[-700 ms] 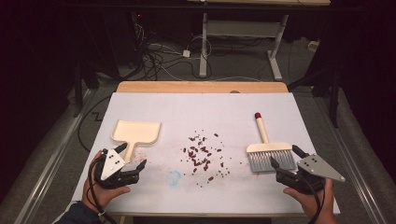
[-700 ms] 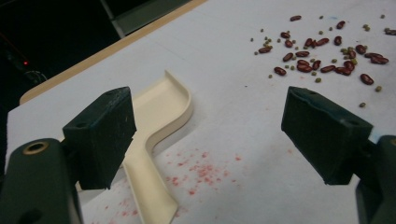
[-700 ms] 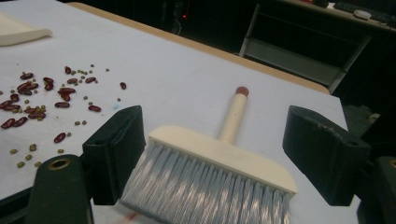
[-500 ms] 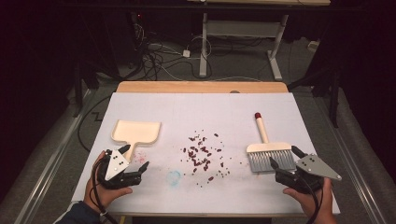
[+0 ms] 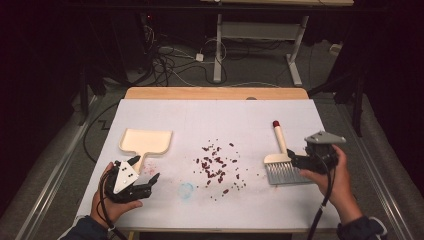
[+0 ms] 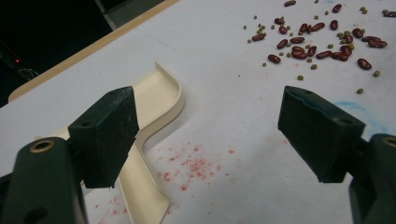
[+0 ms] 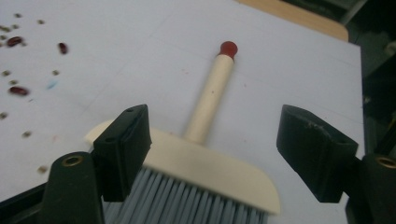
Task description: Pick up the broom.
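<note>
A cream dustpan [image 5: 146,141] lies at the left of the white table, its handle pointing toward the near edge. My left gripper [image 5: 146,169] hovers open just right of that handle; in the left gripper view the handle [image 6: 140,186] runs under the left jaw and my left gripper [image 6: 210,126] holds nothing. Red beans and small green bits [image 5: 217,167] are scattered mid-table. A brush [image 5: 281,162] with grey bristles and a red-tipped handle lies to the right. My right gripper [image 5: 295,161] stands open over the brush head [image 7: 210,168], jaws on either side, not pressing.
The white sheet [image 5: 210,115] covers a wooden table. It carries a red stain [image 6: 196,165] by the dustpan handle and a blue smudge [image 5: 186,190]. Cables and a desk frame [image 5: 220,45] lie on the floor beyond the far edge.
My right gripper has moved away from the near edge and turned left onto the brush head. The left gripper has barely shifted.
</note>
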`<state>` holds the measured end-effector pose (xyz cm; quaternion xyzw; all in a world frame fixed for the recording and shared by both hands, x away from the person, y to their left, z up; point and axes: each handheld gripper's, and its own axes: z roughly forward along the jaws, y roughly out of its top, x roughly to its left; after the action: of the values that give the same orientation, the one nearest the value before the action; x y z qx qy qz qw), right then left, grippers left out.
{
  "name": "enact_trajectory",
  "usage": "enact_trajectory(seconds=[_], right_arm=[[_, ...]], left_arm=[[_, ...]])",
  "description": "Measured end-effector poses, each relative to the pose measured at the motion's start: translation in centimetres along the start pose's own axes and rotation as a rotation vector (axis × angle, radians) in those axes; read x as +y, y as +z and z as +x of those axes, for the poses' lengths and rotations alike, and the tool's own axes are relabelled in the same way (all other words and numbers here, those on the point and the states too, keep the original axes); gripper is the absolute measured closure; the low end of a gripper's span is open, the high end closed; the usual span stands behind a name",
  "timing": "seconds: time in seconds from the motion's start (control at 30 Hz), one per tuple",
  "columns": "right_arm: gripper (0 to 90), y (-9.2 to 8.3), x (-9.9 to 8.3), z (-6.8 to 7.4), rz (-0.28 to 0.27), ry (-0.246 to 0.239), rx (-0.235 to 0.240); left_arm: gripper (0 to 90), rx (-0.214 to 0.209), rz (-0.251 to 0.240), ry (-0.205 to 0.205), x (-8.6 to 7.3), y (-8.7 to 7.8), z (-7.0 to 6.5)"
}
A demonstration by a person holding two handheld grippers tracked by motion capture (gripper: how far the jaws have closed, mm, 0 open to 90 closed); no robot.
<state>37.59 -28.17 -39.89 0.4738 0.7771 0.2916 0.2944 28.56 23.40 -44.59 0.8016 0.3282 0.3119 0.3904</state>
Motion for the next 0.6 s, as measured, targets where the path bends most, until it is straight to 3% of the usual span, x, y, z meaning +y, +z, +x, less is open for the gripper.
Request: enact_trajectory(seconds=[0.17, 0.2, 0.37, 0.4, 0.47, 0.53, 0.6], right_arm=[[23.3, 4.7, 2.1, -1.2, 0.136, 0.078, 0.048], [23.2, 5.5, 2.4, -1.3, 0.147, 0.089, 0.045], [25.6, 9.6, 2.8, -1.6, 0.223, 0.148, 0.069], [28.8, 10.4, 2.8, -1.5, 0.244, 0.156, 0.081], [35.4, 11.6, 2.8, -1.2, 0.282, 0.136, 0.053], [40.0, 12.2, 3.0, -1.2, 0.271, 0.162, 0.052], [51.1, 12.5, 3.5, -1.1, 0.285, 0.147, 0.055]], left_arm=[[19.6, -0.002, 0.005, 0.019, -0.2, 0.1, 0.1], [19.6, -0.007, 0.013, 0.007, -0.2, 0.1, 0.0], [19.6, -0.007, 0.024, 0.031, -0.4, 0.2, 0.0], [19.6, -0.007, 0.024, 0.031, -0.4, 0.2, 0.0], [19.6, -0.009, 0.028, 0.033, -0.4, 0.2, -0.1], [19.6, -0.011, 0.025, 0.031, -0.4, 0.2, -0.1], [19.6, -0.014, 0.027, 0.030, -0.3, 0.3, -0.1]])
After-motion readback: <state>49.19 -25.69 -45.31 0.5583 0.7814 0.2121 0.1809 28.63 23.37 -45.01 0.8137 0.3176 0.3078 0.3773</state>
